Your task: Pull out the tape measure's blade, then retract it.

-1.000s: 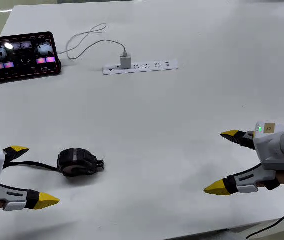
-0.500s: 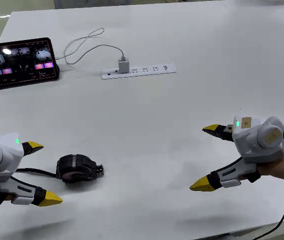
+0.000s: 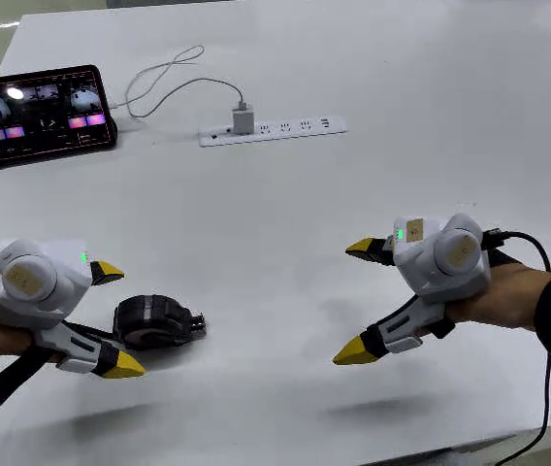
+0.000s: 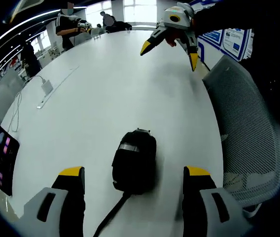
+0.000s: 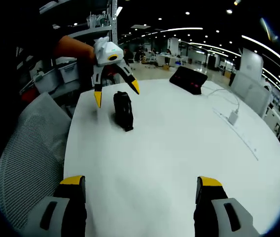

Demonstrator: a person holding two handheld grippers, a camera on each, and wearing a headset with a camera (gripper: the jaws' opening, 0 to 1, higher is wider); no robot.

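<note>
A black tape measure (image 3: 153,321) lies on the white table (image 3: 285,223), its strap trailing left under my left hand. My left gripper (image 3: 116,317) is open, its yellow-tipped jaws to either side of the case's left end without touching it. In the left gripper view the tape measure (image 4: 134,160) lies just ahead, between the open jaws. My right gripper (image 3: 356,300) hovers open over bare table to the right, nothing in it. The right gripper view has the tape measure (image 5: 122,109) far ahead, with the left gripper (image 5: 114,89) over it.
At the back left stands a tablet (image 3: 42,113) with a lit screen. A white power strip (image 3: 274,128) with a charger and cable lies at the back centre. A mesh chair (image 4: 251,128) stands at the table's near edge. A black cable (image 3: 545,388) hangs from my right gripper.
Both grippers have moved inward. The left one has come up to the tape measure's left end; the right has shifted left toward the table's middle. The tape measure has not moved.
</note>
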